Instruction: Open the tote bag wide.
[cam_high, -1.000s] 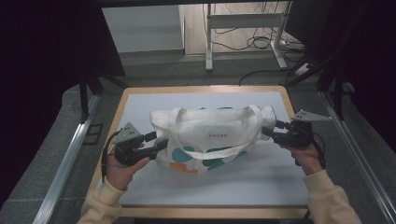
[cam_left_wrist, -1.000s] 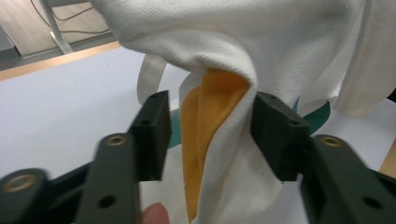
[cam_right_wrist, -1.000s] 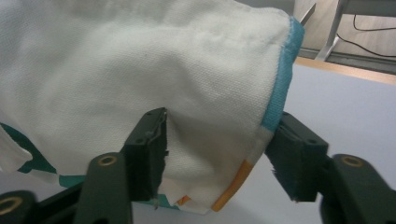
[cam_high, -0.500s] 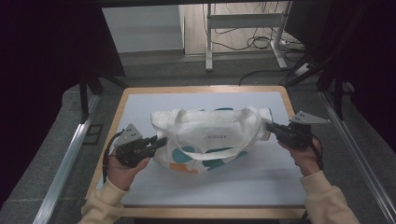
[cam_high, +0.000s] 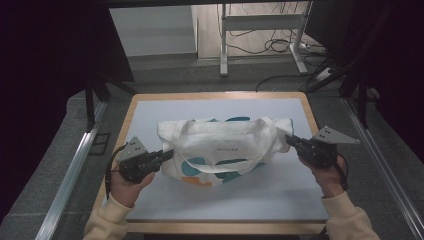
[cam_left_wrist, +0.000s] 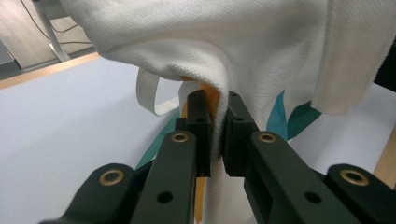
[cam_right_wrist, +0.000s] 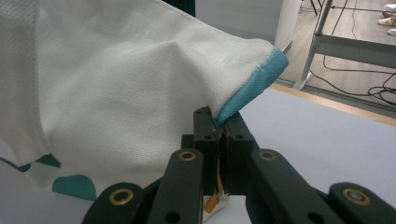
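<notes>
Tote bag (cam_high: 225, 150) lies mid-bench (cam_high: 300, 200); left gripper (cam_high: 167, 154) and right gripper (cam_high: 292, 142) have just closed, each pinching a bag end. Grasp step done; next prob. lift evenly, w/o slipping.

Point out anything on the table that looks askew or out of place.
Nothing is spilled or damaged. The white tote bag lies a little crooked on the mat, its left end nearer the person, bunched where the left gripper and right gripper pinch its ends.
</notes>
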